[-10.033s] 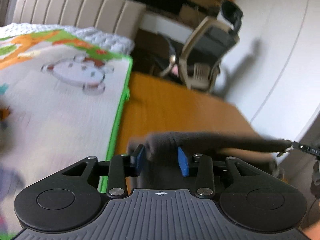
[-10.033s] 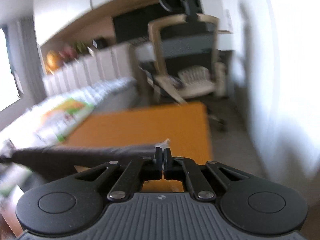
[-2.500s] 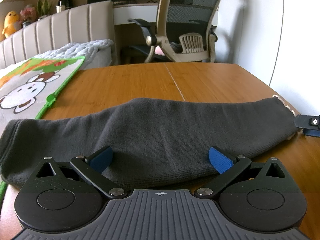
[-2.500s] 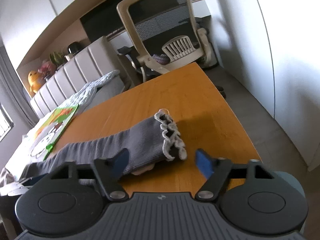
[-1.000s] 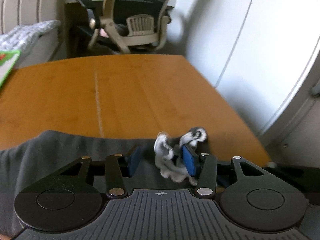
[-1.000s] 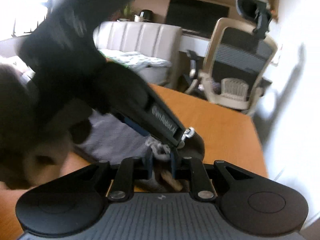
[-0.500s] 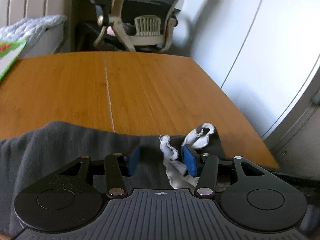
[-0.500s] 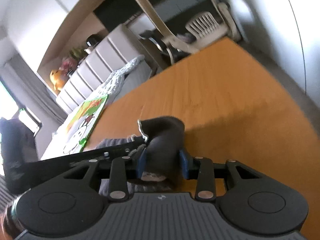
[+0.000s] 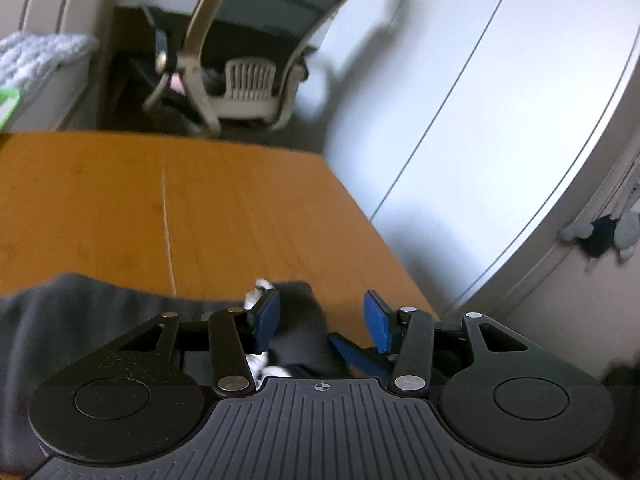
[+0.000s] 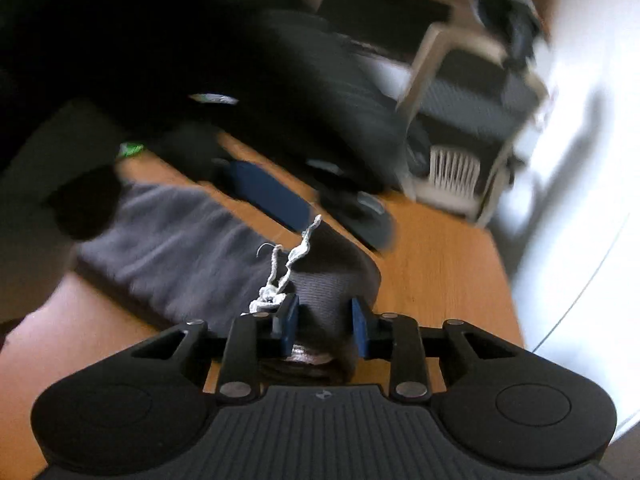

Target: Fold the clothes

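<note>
The dark grey garment [image 10: 184,248] is lying stretched across the wooden table [image 9: 100,208], its frilled white-edged end [image 10: 280,272] lifted off the surface near the table's right side. The right gripper [image 10: 324,320] is pinching that end, its blue pads pressing in on a bunched fold of grey knit so that the fabric is bulging up between them and the white trim is sticking out just to the left of the left pad. The left gripper [image 9: 320,316] is sitting at the same end of the garment with its jaws partly spread: the dark cloth [image 9: 300,320] is touching the left pad, while a clear gap is showing between the cloth and the right pad, so it is not clamping anything. In the left wrist view the rest of the garment is trailing off to the left along the near edge of the table. Beyond the table's far edge, an office chair [image 9: 244,52] is standing in front of a white wall [image 9: 480,80]. The right wrist view is heavily blurred, and a large dark shape filling its upper left cannot be made out.
</note>
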